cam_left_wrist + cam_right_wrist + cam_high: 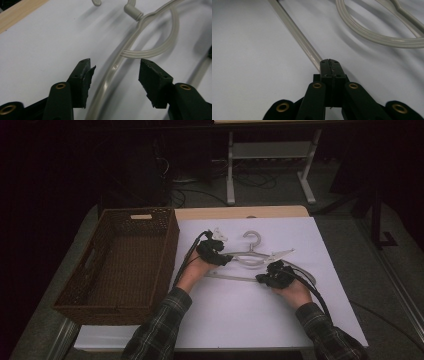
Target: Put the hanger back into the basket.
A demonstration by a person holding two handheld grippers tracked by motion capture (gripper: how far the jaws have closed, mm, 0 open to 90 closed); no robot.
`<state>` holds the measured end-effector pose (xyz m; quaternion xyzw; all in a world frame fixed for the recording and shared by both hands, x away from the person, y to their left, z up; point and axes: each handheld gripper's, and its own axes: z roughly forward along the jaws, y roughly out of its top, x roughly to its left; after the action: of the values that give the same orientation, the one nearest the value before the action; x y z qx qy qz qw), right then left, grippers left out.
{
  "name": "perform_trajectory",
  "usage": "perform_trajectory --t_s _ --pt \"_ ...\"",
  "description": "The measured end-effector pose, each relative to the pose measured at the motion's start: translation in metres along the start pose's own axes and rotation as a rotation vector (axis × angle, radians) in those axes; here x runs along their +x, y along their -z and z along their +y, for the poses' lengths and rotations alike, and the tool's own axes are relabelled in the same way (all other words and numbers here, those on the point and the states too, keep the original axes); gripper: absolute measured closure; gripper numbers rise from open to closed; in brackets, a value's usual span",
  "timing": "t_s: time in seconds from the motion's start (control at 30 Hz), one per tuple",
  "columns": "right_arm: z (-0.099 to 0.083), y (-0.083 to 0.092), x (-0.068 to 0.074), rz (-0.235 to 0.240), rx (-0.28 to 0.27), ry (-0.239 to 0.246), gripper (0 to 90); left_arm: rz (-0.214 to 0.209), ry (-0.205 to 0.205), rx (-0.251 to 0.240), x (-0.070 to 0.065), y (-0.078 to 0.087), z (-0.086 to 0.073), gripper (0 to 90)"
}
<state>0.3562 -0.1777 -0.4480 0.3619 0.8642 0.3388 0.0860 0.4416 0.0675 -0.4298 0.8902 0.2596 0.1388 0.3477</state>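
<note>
A pale plastic hanger (248, 260) lies on the white sheet (250, 320) at the middle of the table, hook (253, 238) pointing away from me. My left gripper (223, 260) hovers open over its left shoulder. In the left gripper view the curved arm (111, 75) runs between the two spread jaws of that gripper (115, 68), touching neither. My right gripper (261, 279) is at the hanger's straight bottom bar. In the right gripper view the bar (297, 35) runs into the closed jaws of that gripper (330, 62).
A brown wicker basket (165, 251) stands at the left of the sheet. A second pale hook (219, 234) lies just beyond my left hand. A strip of bare wooden tabletop (240, 212) shows behind the sheet, and a white table frame (270, 150) stands on the floor beyond.
</note>
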Motion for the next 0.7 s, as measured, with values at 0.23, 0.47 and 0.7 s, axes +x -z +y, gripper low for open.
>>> perform_trajectory --t_s 0.23,0.47,0.7 --pt "0.0 0.0 -0.001 0.004 -0.001 0.001 90.0 -0.02 -0.033 0.057 0.003 -0.015 0.001 54.2" --pt "0.0 0.0 -0.001 0.006 -0.002 -0.001 90.0 -0.011 -0.071 0.081 0.001 -0.023 0.003 64.5" --pt "0.0 0.0 -0.001 0.008 -0.003 -0.003 90.0 -0.014 -0.082 0.078 0.001 -0.024 0.003 69.6"
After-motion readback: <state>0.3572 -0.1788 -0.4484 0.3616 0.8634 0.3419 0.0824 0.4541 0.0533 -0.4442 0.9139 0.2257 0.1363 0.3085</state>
